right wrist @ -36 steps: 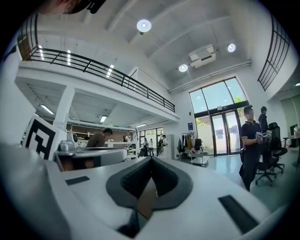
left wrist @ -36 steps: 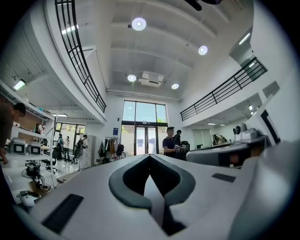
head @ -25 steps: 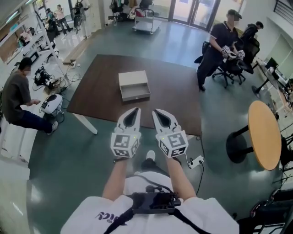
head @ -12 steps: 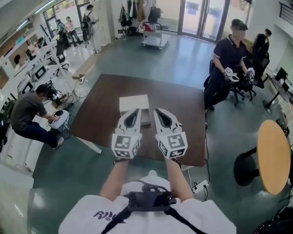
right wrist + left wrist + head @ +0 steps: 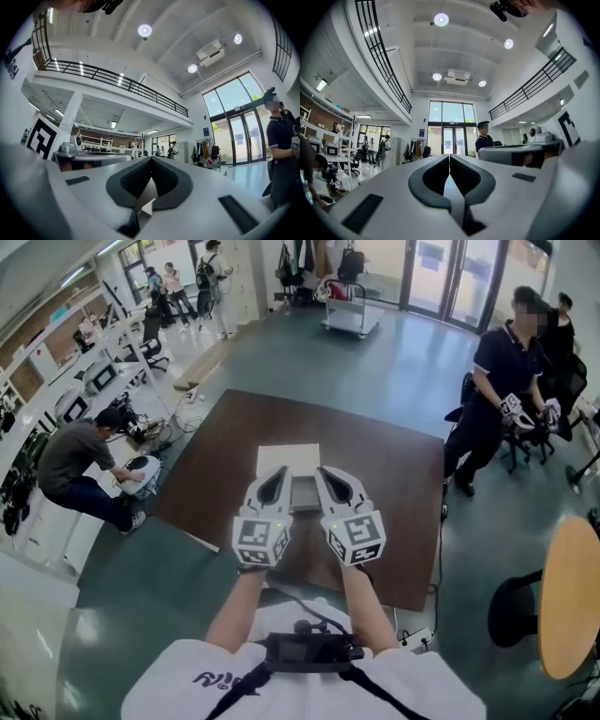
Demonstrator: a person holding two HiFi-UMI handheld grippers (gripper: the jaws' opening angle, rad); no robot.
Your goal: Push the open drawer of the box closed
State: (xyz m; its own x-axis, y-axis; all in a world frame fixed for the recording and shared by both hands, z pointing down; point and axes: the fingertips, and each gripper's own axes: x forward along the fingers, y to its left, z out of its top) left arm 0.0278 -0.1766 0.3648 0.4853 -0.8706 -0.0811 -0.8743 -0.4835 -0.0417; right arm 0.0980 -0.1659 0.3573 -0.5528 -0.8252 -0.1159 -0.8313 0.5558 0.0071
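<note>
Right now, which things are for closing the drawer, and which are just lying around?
For the job: box, its open drawer, left gripper, right gripper, both with jaws shut.
Just around: cart, round table, power strip.

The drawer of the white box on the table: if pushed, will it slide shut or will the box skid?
The box looks small and light, with nothing bracing it on the smooth table, so it may skid. The drawer looks shallow and stiff, so it probably slides in easily.
</note>
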